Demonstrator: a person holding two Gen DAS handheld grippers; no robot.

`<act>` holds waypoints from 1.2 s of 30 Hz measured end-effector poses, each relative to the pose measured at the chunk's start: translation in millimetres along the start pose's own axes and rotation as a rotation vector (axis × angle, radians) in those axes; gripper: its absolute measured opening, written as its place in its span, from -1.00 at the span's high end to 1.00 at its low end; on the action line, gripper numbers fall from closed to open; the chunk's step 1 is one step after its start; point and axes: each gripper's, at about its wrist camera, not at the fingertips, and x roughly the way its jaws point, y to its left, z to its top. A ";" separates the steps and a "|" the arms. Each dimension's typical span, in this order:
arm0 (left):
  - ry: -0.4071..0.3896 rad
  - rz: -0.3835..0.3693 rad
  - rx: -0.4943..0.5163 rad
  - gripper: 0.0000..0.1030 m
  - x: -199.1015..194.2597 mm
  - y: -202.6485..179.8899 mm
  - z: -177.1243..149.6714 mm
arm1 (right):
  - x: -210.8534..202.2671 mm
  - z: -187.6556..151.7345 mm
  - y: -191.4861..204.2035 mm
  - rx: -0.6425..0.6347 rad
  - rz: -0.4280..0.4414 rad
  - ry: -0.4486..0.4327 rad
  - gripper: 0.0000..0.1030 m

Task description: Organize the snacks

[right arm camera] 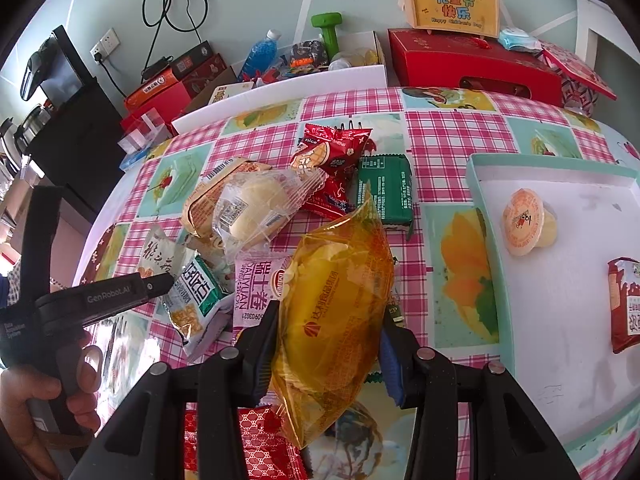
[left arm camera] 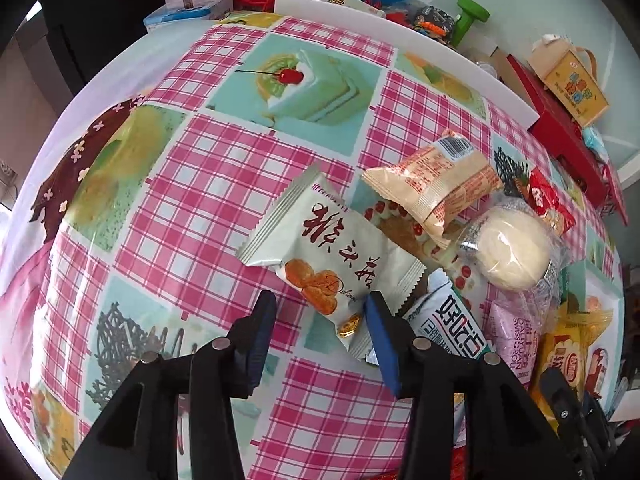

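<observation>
The right gripper (right arm camera: pixel 326 354) clamps a yellow snack bag (right arm camera: pixel 334 300), its long axis pointing up-frame. The white tray (right arm camera: pixel 580 300) lies to its right. The left gripper (left arm camera: pixel 320 312), jaws open, straddles a pale cookie packet (left arm camera: pixel 336 256).

Assorted wrapped snacks (right arm camera: pixel 256 208) lay heaped on the checked tablecloth (left arm camera: pixel 224 184); a yellow cake packet (right arm camera: pixel 336 300) stood lifted; a jelly cup (right arm camera: pixel 528 228) sat in the tray (right arm camera: pixel 492 216).

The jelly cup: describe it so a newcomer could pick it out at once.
Start from the mint-rimmed white tray on the right side of the checked tablecloth in the right wrist view. On the tray's bare floor, near its left wall, sits the jelly cup. It is the only small round tub, with an orange printed lid and pale yellow body; its tray neighbour is a flat red packet.
</observation>
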 end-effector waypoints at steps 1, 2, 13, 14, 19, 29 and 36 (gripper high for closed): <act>-0.003 -0.005 -0.005 0.08 0.7 1.9 1.3 | -0.1 0.1 -0.3 0.001 0.001 0.000 0.08; -0.007 -0.009 -0.014 0.08 2.4 6.5 3.1 | -0.3 0.0 -0.8 0.002 0.002 0.001 0.08; -0.022 -0.120 -0.099 -0.35 -1.3 29.2 20.5 | -0.8 0.3 -3.7 0.012 0.006 0.004 0.08; -0.029 -0.111 -0.106 -0.36 -0.8 30.0 23.7 | -0.9 0.4 -4.4 0.013 0.005 0.003 0.08; -0.054 -0.096 -0.113 -0.37 3.5 27.6 41.0 | -1.6 1.7 -9.6 0.027 0.000 0.003 0.08; -0.064 0.025 0.000 -0.36 14.6 -6.5 56.1 | -0.8 1.8 -11.2 0.024 -0.010 0.004 0.08; -0.068 0.102 0.051 -0.05 16.6 -23.9 58.3 | -3.2 1.7 -8.8 0.017 -0.010 0.001 0.09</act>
